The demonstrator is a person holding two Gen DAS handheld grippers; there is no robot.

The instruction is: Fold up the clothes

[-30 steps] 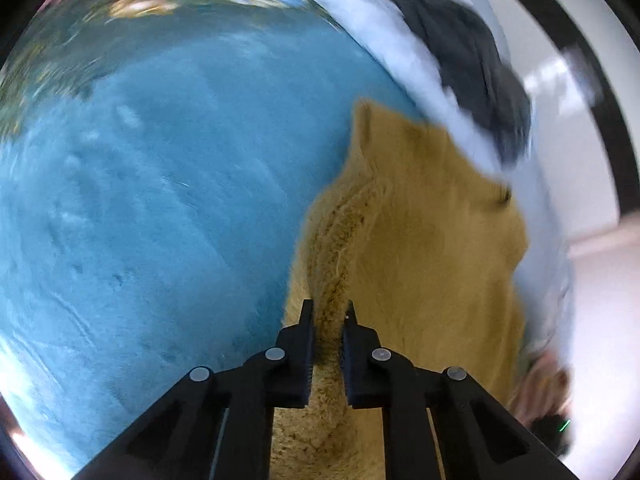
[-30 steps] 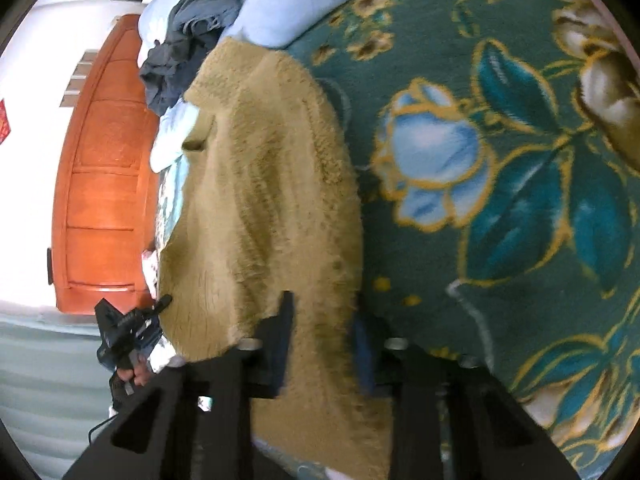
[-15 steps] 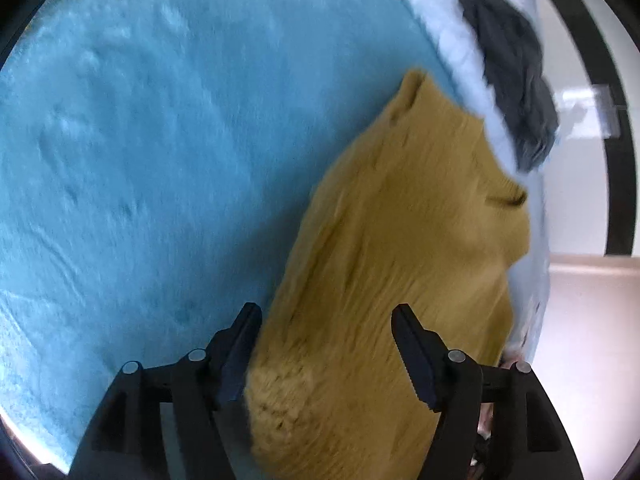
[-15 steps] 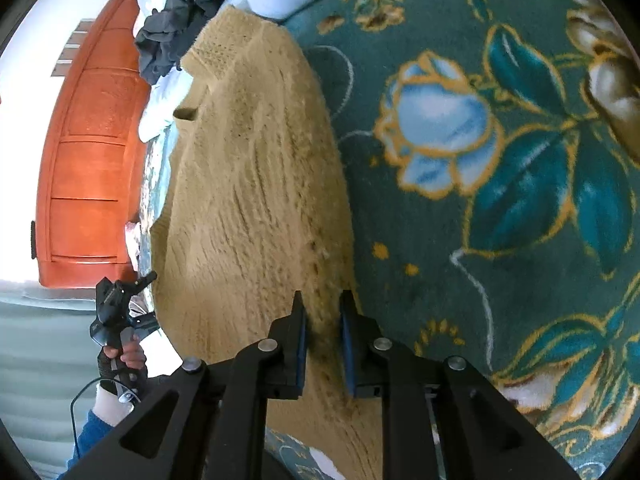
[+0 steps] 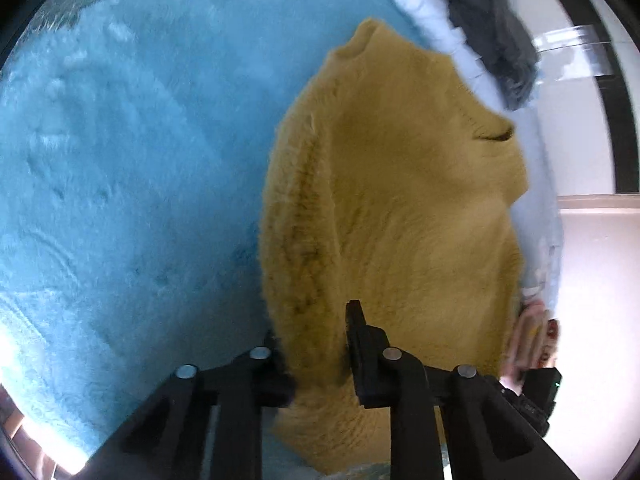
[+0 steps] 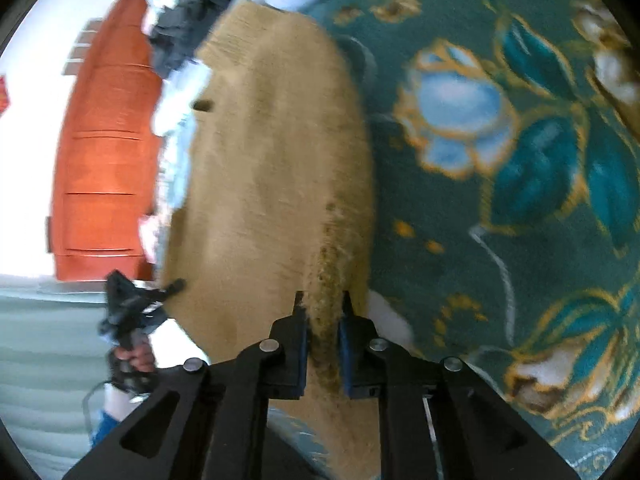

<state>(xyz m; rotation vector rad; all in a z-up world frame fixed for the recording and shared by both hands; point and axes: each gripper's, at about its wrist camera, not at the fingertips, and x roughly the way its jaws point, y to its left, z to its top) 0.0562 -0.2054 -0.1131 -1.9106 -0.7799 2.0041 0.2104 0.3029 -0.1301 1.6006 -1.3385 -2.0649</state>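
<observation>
Sweater: we see the mustard sweater spread on the blue blanket.
Left gripper: we have just closed it on the sweater's folded edge, which runs toward twelve o'clock.
Right gripper: clenched on the opposite edge, over the floral bedspread.

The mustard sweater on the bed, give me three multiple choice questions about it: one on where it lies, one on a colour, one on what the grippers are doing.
1. What lies just beyond the sweater's far end?
A. a dark grey garment on pale blue bedding
B. a red cushion
C. a stack of books

2. What colour is the sweater?
A. white
B. mustard yellow
C. black

3. How does the right hand-held gripper stand?
A. open above the sweater
B. shut on a pillow
C. shut on the sweater's edge

Answers: 1 A, the dark grey garment lies past the sweater. 2 B, the knit is mustard in both views. 3 C, the right hand-held gripper pinches the sweater's folded edge.
</observation>
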